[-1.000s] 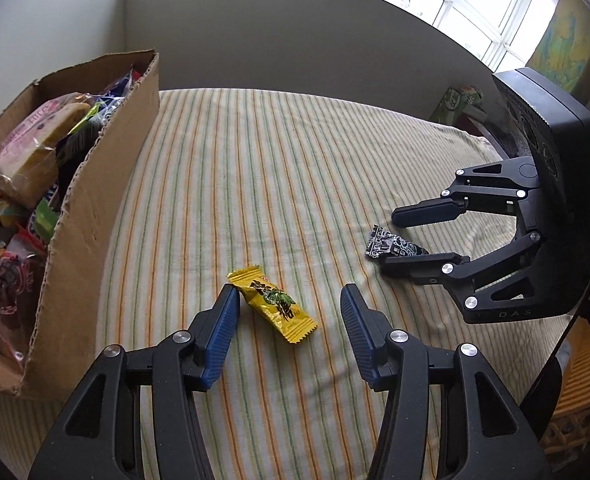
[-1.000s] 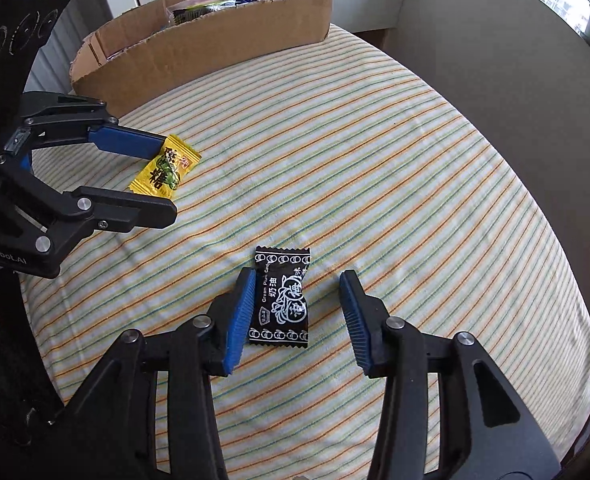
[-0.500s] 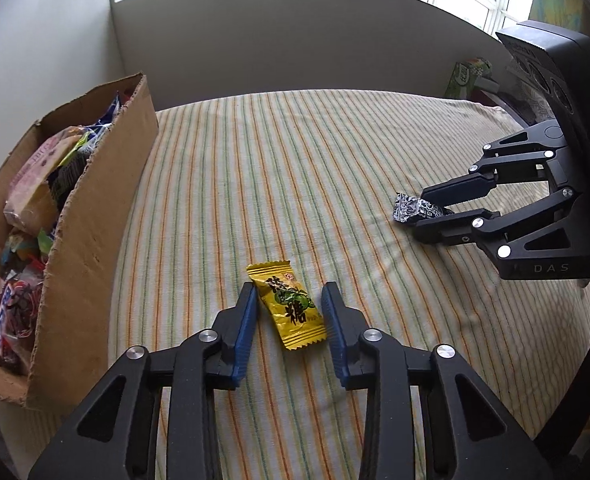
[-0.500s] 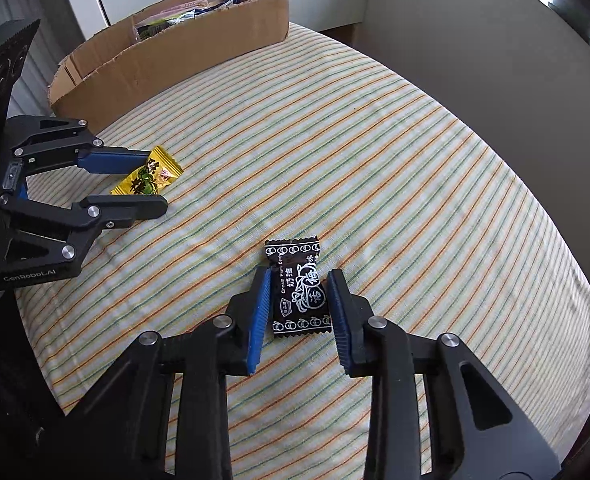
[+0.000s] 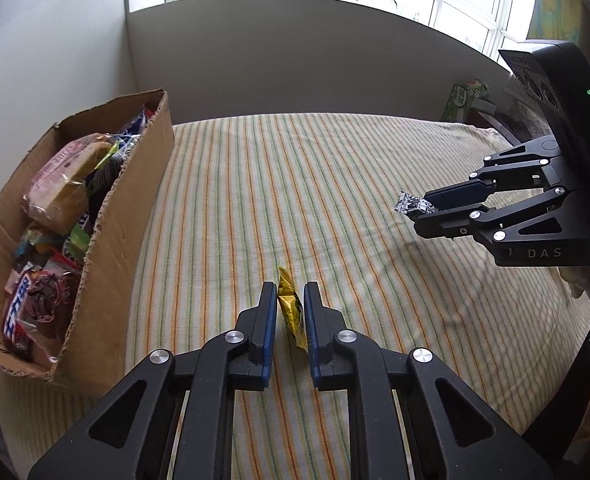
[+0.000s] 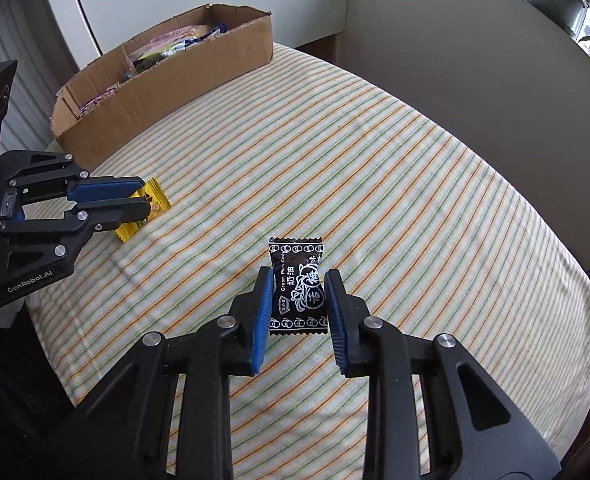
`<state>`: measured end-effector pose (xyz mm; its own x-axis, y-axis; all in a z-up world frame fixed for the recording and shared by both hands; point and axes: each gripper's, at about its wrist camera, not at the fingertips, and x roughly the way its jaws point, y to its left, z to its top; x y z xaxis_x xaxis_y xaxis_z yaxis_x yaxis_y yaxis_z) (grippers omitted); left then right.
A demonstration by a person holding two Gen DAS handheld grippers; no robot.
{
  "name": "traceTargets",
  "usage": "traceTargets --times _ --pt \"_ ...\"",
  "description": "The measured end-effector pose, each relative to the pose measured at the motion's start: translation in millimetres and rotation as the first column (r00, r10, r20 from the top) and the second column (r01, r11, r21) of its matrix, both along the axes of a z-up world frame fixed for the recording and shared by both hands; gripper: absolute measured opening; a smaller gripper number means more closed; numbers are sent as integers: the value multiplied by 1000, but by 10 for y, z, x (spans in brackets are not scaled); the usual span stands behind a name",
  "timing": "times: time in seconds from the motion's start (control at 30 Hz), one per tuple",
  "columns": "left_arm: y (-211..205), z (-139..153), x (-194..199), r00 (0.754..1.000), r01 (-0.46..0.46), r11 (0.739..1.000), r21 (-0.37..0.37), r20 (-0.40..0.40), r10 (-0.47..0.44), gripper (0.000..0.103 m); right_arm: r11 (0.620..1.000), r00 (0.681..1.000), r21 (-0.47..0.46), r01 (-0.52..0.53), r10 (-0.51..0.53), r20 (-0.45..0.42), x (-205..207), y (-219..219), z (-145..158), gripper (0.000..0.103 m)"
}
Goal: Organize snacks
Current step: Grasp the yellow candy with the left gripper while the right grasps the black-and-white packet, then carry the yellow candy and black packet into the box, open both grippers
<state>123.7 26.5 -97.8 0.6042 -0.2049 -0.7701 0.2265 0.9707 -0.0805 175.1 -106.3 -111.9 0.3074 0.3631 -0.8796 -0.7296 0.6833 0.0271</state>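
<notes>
Both cams are fisheyes riding just behind their own claw, tilted steeply down at the striped counter (image 5: 335, 184) from close range. The left wrist view faces the window wall, with the cardboard box (image 5: 131, 216) at frame left and the right claw (image 5: 419, 210) at right. The right wrist view looks toward that box (image 6: 183, 80) at upper left, left claw (image 6: 143, 200) at left.

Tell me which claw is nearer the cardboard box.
Left. The left claw, shut on the yellow candy, is beside the cardboard box. The right claw, shut on the black candy, is farther across the striped cloth.
</notes>
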Motion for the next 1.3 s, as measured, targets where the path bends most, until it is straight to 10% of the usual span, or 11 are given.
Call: traceTargets --times 0.83,1.3 --pt "-56 -176 62 999 -14 999 50 -36 16 23 1000 1000 16 2 -3 23 -39 46 154 27" --pt "241 400 -36 987 -88 996 -19 132 90 23 994 998 102 -31 25 57 -3 355 547 27"
